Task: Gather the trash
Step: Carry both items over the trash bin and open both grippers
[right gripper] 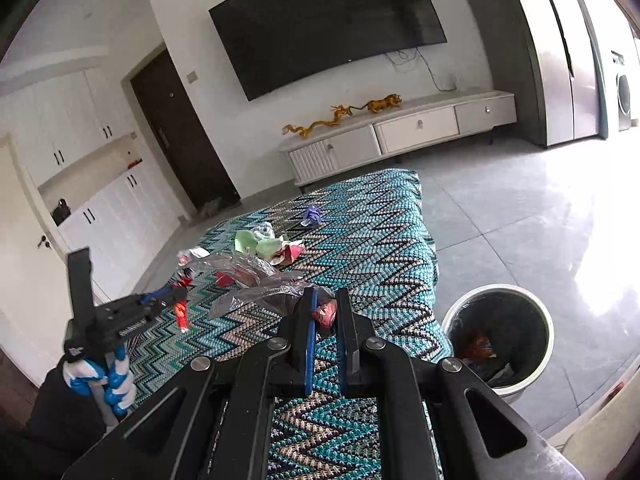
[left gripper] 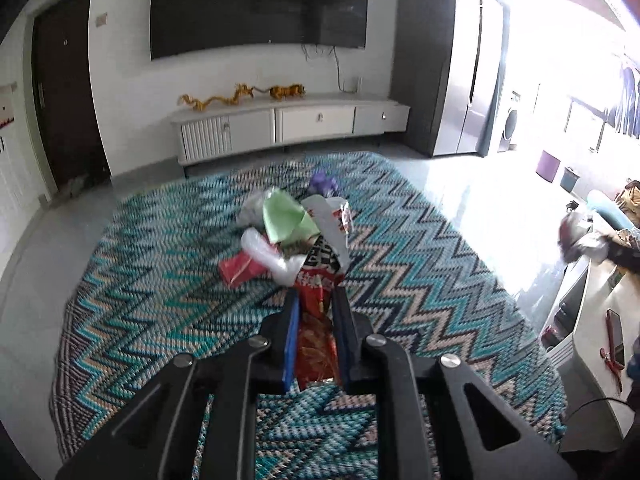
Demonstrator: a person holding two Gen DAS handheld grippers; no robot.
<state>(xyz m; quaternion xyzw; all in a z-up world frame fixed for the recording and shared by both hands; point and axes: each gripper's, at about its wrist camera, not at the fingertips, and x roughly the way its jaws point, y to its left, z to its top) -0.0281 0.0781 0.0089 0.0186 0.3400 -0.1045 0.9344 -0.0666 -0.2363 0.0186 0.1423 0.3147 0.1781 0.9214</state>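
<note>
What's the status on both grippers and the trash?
Left gripper shut on red snack wrapper. Right gripper shut on silver wrapper. More litter on rug. Bin beside rug, path clear.

**No legible text in either view**

The red snack wrapper [left gripper: 318,280] carries bold black-and-white characters and a band of white print, all too blurred to read. White lettering on the left hand-held gripper [right gripper: 176,300] body is likewise unreadable.
</note>
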